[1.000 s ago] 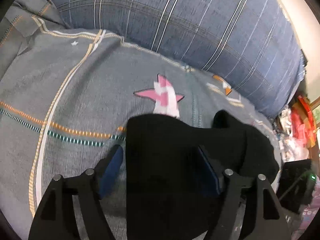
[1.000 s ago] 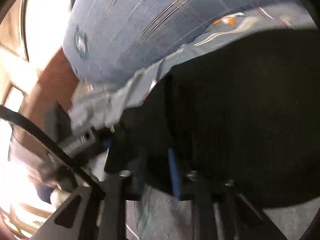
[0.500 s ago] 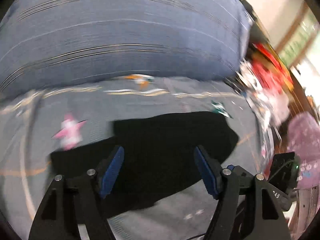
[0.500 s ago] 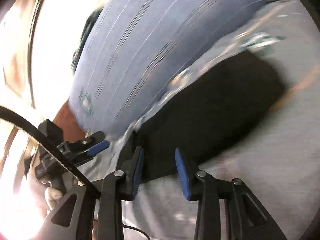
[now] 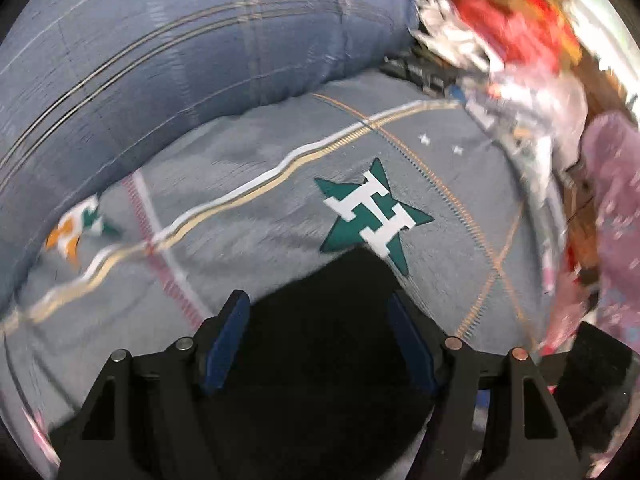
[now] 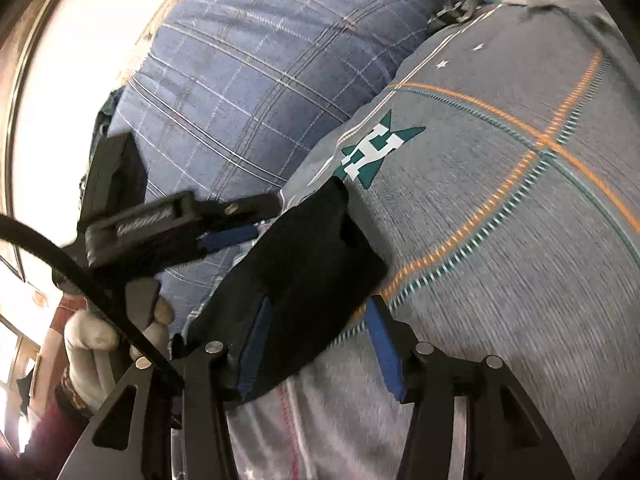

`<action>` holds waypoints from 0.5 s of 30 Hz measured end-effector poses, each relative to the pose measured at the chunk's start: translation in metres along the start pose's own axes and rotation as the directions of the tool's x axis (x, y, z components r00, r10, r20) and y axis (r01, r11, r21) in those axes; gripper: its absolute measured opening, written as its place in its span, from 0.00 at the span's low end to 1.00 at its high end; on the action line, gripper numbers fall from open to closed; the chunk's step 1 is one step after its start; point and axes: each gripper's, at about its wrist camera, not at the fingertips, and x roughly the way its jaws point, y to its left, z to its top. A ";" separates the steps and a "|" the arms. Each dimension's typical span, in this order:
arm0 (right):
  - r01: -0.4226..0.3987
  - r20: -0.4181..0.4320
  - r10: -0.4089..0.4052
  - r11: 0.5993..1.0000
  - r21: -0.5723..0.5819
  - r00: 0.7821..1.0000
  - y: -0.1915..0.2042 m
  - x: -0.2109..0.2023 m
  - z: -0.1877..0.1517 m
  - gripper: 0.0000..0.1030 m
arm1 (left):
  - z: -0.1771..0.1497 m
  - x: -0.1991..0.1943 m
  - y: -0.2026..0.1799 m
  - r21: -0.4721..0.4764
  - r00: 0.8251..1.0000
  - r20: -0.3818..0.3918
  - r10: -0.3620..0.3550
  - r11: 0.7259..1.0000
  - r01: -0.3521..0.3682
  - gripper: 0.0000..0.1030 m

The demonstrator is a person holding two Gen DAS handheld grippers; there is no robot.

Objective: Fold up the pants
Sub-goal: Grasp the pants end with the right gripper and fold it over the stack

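Now the black pants (image 6: 304, 280) lie folded on the grey bedspread (image 6: 520, 220), just below its green star patch (image 5: 374, 214). Left gripper (image 5: 320, 344) and right gripper (image 6: 320, 344) both stand spread wide over the cloth, gripping nothing.

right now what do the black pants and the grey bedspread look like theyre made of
Black pants: soft matte fabric, probably a knit; no sheen, and it lies in thick limp folds. Grey bedspread: woven cloth, likely cotton, with fine visible weave, stitched stripes and a green star.
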 end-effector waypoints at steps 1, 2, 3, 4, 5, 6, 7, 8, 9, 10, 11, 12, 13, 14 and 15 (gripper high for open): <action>0.005 -0.014 -0.006 1.000 -0.005 1.000 -0.003 0.005 0.001 0.54 | 0.004 0.009 -0.005 0.031 1.000 -0.016 0.016 0.999 -0.015 0.69; 0.006 -0.016 -0.006 1.000 -0.009 1.000 -0.005 0.009 0.000 0.53 | 0.007 0.018 -0.010 0.064 0.999 -0.039 0.034 0.997 -0.032 0.69; 0.000 -0.002 -0.001 1.000 -0.019 1.000 -0.003 0.011 0.000 0.53 | 0.009 0.031 -0.014 0.094 0.995 -0.083 0.048 0.995 -0.041 0.69; 0.006 0.006 -0.006 0.999 -0.033 1.000 -0.001 0.013 -0.001 0.53 | 0.008 0.040 -0.017 0.115 0.991 -0.118 0.057 0.992 -0.044 0.70; 0.007 0.011 -0.006 0.999 -0.041 1.000 0.001 0.013 -0.002 0.53 | 0.007 0.042 -0.024 0.149 0.992 -0.095 0.083 0.987 -0.068 0.71; 0.003 0.014 -0.002 0.999 -0.039 1.000 0.001 0.015 -0.002 0.53 | 0.007 0.041 -0.028 0.165 0.992 -0.095 0.082 0.984 -0.066 0.61; -0.006 0.015 0.006 0.999 -0.037 1.000 0.002 0.016 -0.001 0.52 | 0.006 0.038 -0.030 0.172 0.993 -0.086 0.086 0.983 -0.070 0.52; -0.011 0.008 0.011 0.999 -0.037 1.000 0.003 0.018 0.000 0.46 | 0.005 0.032 -0.032 0.174 0.994 -0.077 0.082 0.982 -0.068 0.28; -0.023 -0.003 0.023 0.999 -0.031 1.000 0.003 0.020 0.001 0.41 | 0.003 0.027 -0.032 0.168 0.995 -0.080 0.062 0.985 -0.048 0.21; -0.036 -0.021 0.036 0.999 -0.021 0.999 0.003 0.021 0.001 0.30 | 0.001 0.020 -0.032 0.165 0.996 -0.066 0.057 0.985 -0.046 0.21; -0.040 -0.027 0.039 0.999 -0.017 0.999 0.005 0.022 0.002 0.28 | -0.004 0.008 -0.033 0.166 0.998 -0.040 0.053 0.985 -0.045 0.19; -0.048 -0.027 0.048 0.999 -0.019 0.998 0.008 0.020 0.002 0.26 | -0.006 -0.001 -0.032 0.159 0.999 -0.023 0.044 0.987 -0.039 0.19; -0.055 -0.026 0.054 0.998 -0.031 0.998 0.013 0.016 0.001 0.24 | -0.010 -0.013 -0.031 0.144 1.000 -0.004 0.031 0.989 -0.030 0.18; -0.059 -0.024 0.058 0.997 -0.049 0.998 0.019 0.012 0.000 0.22 | -0.014 -0.025 -0.028 0.125 1.000 0.017 0.014 0.992 -0.016 0.18; -0.064 -0.023 0.063 0.996 -0.067 0.998 0.026 0.008 -0.001 0.22 | -0.019 -0.041 -0.022 0.103 0.999 0.044 -0.005 0.995 0.000 0.18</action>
